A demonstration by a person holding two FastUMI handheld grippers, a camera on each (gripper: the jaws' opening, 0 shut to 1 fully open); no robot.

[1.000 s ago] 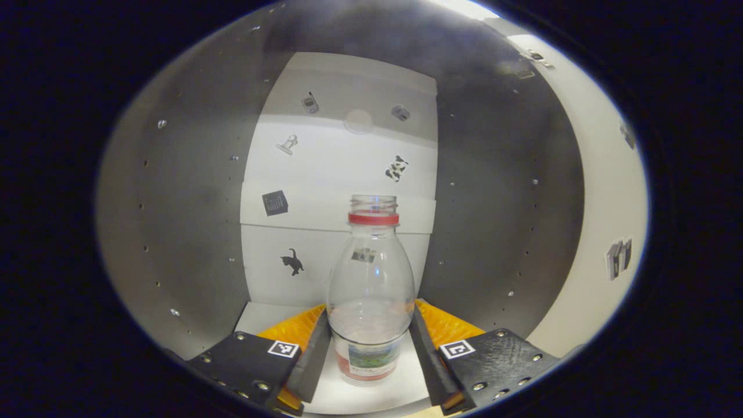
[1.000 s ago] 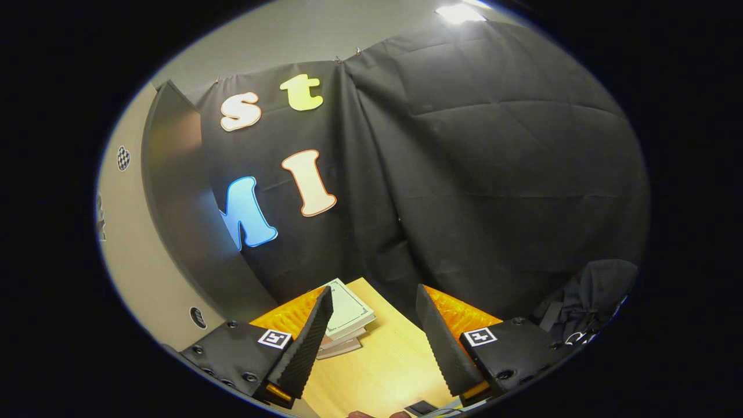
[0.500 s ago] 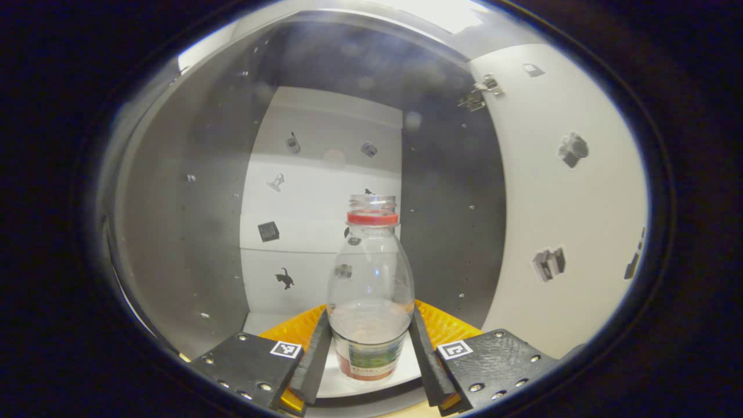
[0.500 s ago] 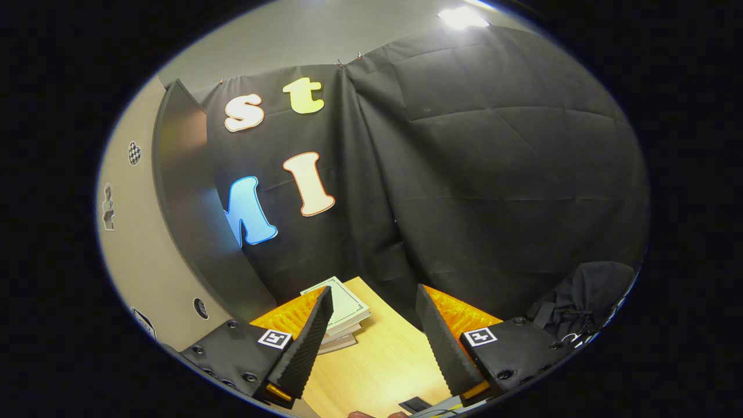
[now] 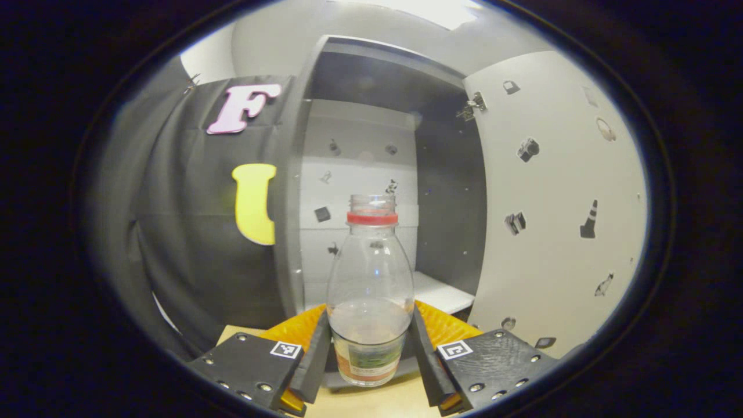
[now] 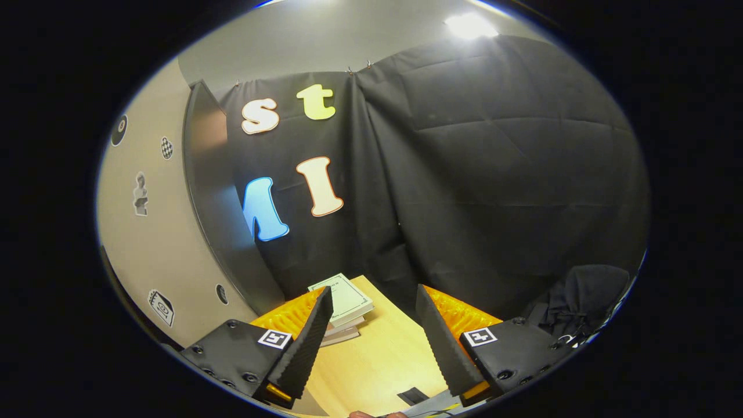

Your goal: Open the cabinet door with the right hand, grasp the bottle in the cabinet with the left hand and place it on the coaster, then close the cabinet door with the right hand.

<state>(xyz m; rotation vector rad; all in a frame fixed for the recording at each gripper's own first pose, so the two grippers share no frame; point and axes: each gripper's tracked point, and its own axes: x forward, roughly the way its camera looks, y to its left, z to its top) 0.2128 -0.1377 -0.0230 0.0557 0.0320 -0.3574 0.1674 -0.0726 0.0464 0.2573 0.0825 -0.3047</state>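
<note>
Foam fingers [image 5: 317, 363] of the left claw [image 5: 369, 360] pressed on both sides of the clear plastic bottle [image 5: 370, 290], low on its body at the label. The bottle stood upright in that grip, uncapped, with a red ring at the neck and a little liquid in the bottom. It hung in front of the cabinet [image 5: 371, 174], over the front edge of the wooden counter [image 5: 371, 400], so it was outside the cabinet's opening. Behind it the white shelf [image 5: 438, 293] and the sticker-dotted back panel showed in the opening. The cabinet door [image 5: 557, 203] stood swung wide to the side, its inner face covered with small stickers.

The right claw [image 6: 371, 339] was spread apart and gripped nothing. It hung above the counter [image 6: 377, 360]. Beyond its fingers lay a small stack of books [image 6: 343, 307], and the door's edge [image 6: 212, 191] rose at the side.

Judged from this, the door had been opened and the bottle grasped and brought out. Left to do: set the bottle on the coaster, let go, then push the door shut with the right claw. The coaster could not be made out; a dark flat piece [image 6: 413, 396] near the counter's edge might be it, but that was unclear.
</note>
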